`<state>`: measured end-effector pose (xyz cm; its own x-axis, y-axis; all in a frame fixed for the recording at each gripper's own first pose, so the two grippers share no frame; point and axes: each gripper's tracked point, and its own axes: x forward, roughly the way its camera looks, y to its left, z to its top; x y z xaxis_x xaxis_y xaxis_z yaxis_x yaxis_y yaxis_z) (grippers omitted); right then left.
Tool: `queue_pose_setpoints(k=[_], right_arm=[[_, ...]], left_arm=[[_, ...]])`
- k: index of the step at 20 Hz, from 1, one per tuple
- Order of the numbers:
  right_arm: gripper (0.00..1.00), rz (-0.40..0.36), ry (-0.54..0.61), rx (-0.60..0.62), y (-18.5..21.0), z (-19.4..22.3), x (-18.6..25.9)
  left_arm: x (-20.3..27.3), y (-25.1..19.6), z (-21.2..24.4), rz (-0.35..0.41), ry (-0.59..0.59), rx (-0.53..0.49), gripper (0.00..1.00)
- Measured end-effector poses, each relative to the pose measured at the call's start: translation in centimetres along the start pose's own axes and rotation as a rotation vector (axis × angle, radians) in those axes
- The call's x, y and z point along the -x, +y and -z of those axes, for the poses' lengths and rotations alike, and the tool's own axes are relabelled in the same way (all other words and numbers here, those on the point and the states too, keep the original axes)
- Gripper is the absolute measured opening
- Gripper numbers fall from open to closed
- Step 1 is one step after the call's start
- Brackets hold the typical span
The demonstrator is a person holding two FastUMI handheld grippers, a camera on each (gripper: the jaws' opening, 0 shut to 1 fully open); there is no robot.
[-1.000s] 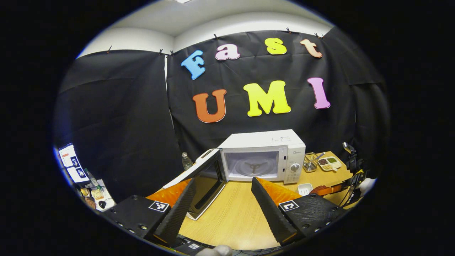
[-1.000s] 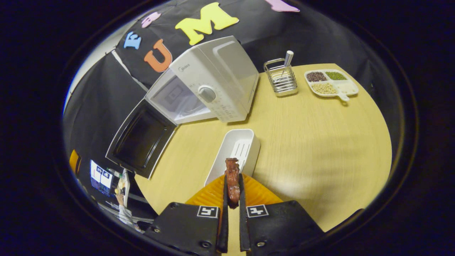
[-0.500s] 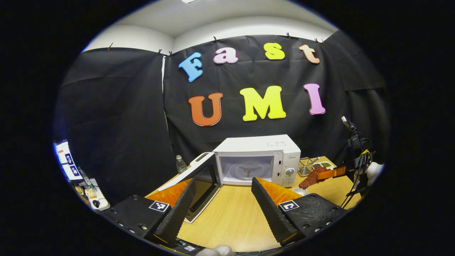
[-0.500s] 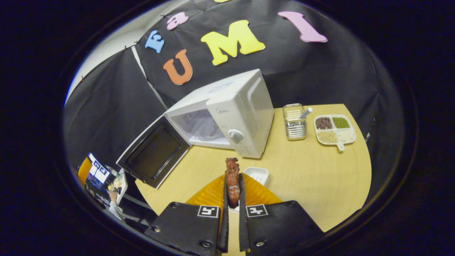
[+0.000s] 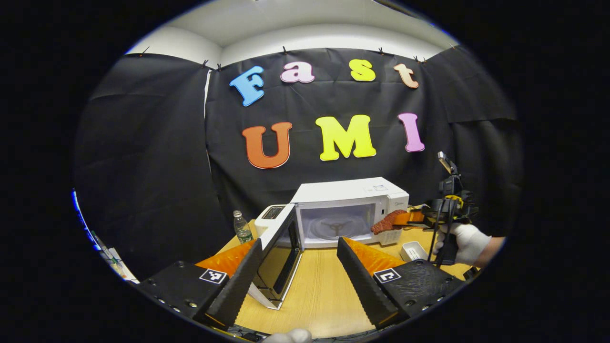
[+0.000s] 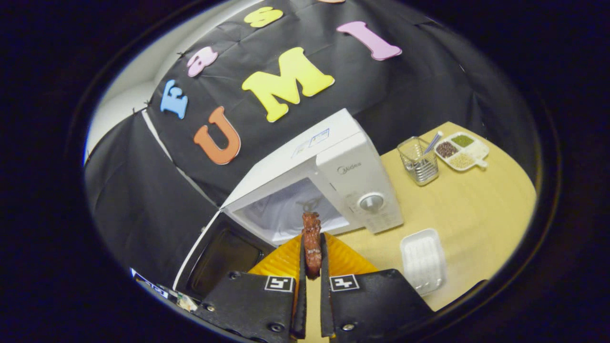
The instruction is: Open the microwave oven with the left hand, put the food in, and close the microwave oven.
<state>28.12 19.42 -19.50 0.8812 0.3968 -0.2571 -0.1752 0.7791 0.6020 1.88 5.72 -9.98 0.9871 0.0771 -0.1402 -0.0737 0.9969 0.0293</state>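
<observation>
in the left gripper view the left claw (image 5: 298, 267) hangs over the bench (image 5: 314, 290) with its fingers spread wide and nothing between them, facing the microwave (image 5: 350, 209) whose door (image 5: 281, 255) stands swung out to the left, while farther right a gloved hand (image 5: 464, 243) holds the right claw (image 5: 405, 218) with the food (image 5: 387, 222) level with the open cavity, just in front of its right edge. in the right gripper view the right claw (image 6: 311, 267) is clenched tight on the food (image 6: 311, 243), a reddish-brown strip sticking out past the fingertips toward the cavity, with a white tray (image 6: 421, 259) lying on the bench (image 6: 476, 205) to the right.
</observation>
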Motion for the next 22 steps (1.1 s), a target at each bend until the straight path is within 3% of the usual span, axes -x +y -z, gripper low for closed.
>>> queue_pose_setpoints(k=[4,8,11,15,18,22], right_arm=[[0.14,0.037,-0.088,-0.104,2.1,3.1,-6.7],[0.14,0.125,-0.138,-0.145,1.7,4.7,-13.0],[0.14,0.135,-0.162,-0.162,2.0,4.8,-17.0],[0.16,0.154,-0.195,-0.131,2.8,4.3,-21.1],[0.16,0.218,-0.210,-0.030,2.2,4.4,-22.8],[0.21,0.244,-0.224,0.068,1.6,4.0,-23.7]], left_arm=[[-0.2,2.7,1.5,0.034,-0.009,-0.034,0.96],[0.1,5.1,2.7,0.023,-0.006,-0.021,0.96],[-0.4,7.0,2.8,-0.007,-0.007,-0.037,0.96],[-1.1,8.1,3.7,-0.038,0.006,-0.041,0.96],[-1.6,8.6,3.7,-0.056,0.006,-0.039,0.96],[-2.0,9.0,3.7,-0.073,0.002,-0.022,0.96]])
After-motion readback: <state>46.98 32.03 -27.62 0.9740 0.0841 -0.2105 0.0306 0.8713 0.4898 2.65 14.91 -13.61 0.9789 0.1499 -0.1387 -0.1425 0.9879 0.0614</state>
